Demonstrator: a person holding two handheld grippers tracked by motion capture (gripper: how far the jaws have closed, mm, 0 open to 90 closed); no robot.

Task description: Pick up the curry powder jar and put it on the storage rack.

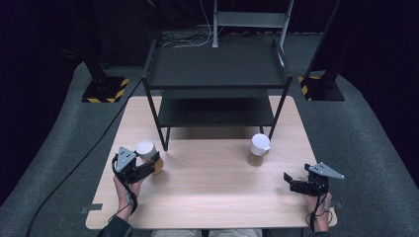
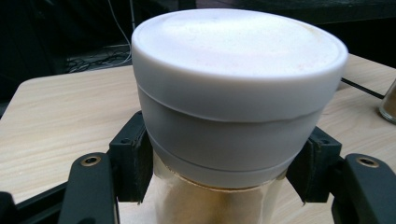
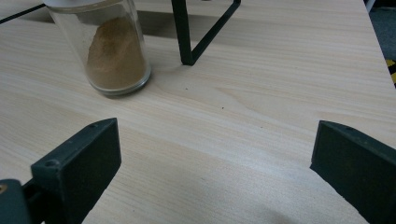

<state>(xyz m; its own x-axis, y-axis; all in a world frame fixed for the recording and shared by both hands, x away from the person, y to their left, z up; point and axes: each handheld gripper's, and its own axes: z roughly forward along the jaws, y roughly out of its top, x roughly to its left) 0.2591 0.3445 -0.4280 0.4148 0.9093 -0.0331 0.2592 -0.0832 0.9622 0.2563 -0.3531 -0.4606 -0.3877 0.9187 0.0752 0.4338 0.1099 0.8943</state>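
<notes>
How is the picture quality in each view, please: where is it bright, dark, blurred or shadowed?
High view: the pale wooden table is evenly lit against a dark surround, all slightly soft. Left gripper view: the white round lid of the glass jar is washed out on top. Right gripper view: the glass jar of brown powder is sharp, the black tool pads near the camera look softer, and the black metal shelf frame casts a faint shadow.

Shelf rack (image 1: 217, 84) blocks table (image 1: 207, 192) rear; front half open.

Dim dark surroundings, lit tabletop, soft close-up blur
</notes>
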